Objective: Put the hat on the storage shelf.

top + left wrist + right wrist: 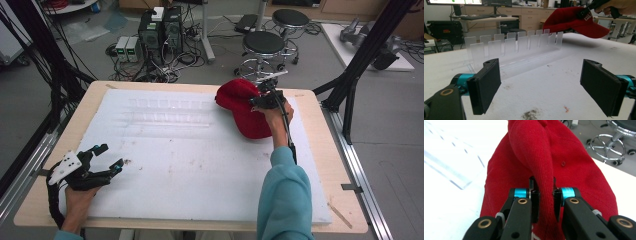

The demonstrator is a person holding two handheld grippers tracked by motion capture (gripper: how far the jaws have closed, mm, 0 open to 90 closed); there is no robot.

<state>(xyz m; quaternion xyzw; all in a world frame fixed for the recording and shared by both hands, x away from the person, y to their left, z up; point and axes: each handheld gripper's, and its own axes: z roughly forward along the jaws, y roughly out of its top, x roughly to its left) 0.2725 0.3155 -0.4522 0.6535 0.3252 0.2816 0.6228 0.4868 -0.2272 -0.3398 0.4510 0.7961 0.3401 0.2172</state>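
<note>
The right gripper point(263, 98) is clamped on a fold of the red cap's point(243, 107) crown; in the right gripper view its jaws pinch a raised ridge of cloth point(543, 170) between them, the rest of the cap point(579, 177) spreading out beyond and below the jaws. Seen from the left gripper's camera, the cap point(574, 21) hangs clear of the white mat point(564, 75), brim tilted down, with the holding hand point(616, 6) above it. The left gripper point(102, 162) rests low at the near left of the mat point(200, 165), jaws spread wide with nothing between them; its black pads point(487, 85) frame bare mat. Ahead of those jaws stands a clear slotted rack point(516, 47), and the cap is beyond the rack's far end, well apart from this gripper. The rack point(170, 112) lies just beside the cap, on the side away from the right hand.
</note>
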